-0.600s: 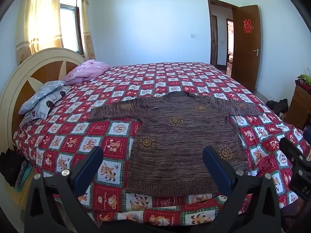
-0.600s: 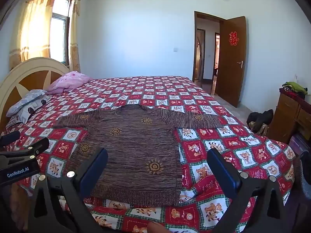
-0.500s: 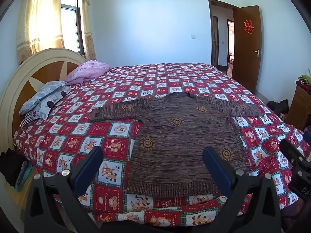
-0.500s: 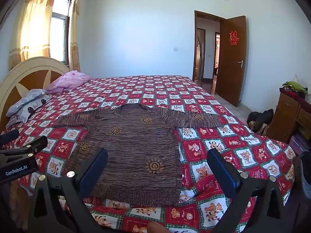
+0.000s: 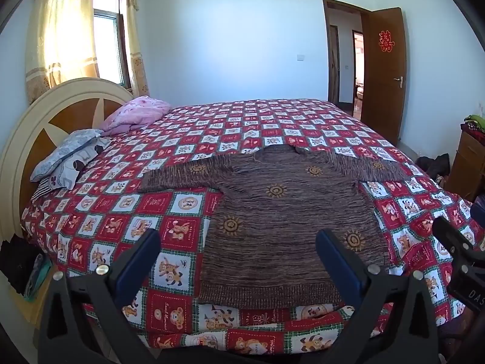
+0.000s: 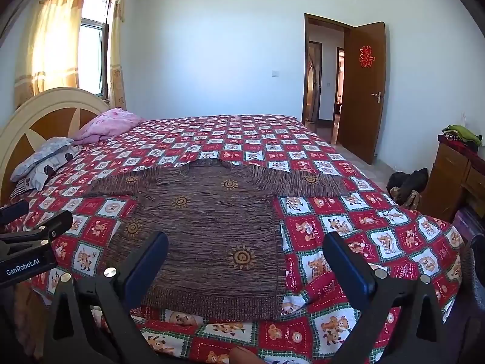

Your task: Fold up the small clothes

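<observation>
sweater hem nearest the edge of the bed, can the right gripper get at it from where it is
Probably yes. The right gripper is open and empty, aimed down at the brown sweater, whose hem lies flat on the quilt with nothing in between.

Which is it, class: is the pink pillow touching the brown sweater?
Apart. The left wrist view shows bare quilt between the pink pillow and the brown sweater.

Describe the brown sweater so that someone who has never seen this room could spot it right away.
Start at the big bed with the red and white checked cartoon quilt. Near its front edge, a brown knitted sweater lies spread flat, sleeves out to both sides, hem toward the camera. It is the only dark, striped piece there, dotted with small orange sun motifs, unlike the pink bedding and grey pillow by the headboard.
</observation>
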The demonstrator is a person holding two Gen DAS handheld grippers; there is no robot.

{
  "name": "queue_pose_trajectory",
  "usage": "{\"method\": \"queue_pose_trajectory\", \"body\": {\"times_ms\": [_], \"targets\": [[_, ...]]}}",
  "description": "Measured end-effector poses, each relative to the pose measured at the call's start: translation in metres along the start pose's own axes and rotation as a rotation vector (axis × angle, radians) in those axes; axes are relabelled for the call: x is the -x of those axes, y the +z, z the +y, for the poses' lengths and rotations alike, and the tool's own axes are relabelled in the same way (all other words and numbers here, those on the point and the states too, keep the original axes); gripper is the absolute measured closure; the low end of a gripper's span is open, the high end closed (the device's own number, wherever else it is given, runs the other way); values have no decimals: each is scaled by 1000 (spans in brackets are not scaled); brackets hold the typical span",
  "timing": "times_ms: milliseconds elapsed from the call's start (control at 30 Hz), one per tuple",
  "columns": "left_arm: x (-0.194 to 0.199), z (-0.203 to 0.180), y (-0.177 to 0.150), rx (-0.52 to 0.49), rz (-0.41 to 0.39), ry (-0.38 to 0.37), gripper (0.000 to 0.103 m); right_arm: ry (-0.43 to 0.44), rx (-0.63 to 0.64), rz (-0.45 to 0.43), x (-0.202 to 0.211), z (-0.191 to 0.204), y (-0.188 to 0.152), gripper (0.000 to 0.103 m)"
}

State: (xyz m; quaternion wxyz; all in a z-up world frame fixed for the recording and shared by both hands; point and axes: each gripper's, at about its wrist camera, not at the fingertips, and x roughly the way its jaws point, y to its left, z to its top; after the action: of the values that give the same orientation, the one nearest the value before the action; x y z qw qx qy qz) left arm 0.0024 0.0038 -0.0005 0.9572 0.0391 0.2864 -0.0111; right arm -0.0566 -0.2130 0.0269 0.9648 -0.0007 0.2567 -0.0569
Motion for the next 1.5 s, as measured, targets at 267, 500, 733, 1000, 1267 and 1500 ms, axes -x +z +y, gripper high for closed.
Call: {"method": "queue_pose_trajectory", "body": {"times_ms": [267,500,733,1000,1267,1500], "targets": [[4,-8,-1,-34,-15,-12,0,0,5,8,-2,1,0,1],[4,-7,-1,-33,-18,-11,0,3,3,18,-6,1,-1,1],[3,-7,-2,-31,-16,-12,0,1,2,27,-8,-1,-1,1],[3,-6,-2,-30,-15,-13,0,3,2,31,-10,-2,-2,1],[3,-6,-3,-30,-13,-12,0,2,3,35,-11,-2,-3,1],[3,-6,-3,-30,-13,-12,0,2,4,37,-11,-2,-4,1]]}}
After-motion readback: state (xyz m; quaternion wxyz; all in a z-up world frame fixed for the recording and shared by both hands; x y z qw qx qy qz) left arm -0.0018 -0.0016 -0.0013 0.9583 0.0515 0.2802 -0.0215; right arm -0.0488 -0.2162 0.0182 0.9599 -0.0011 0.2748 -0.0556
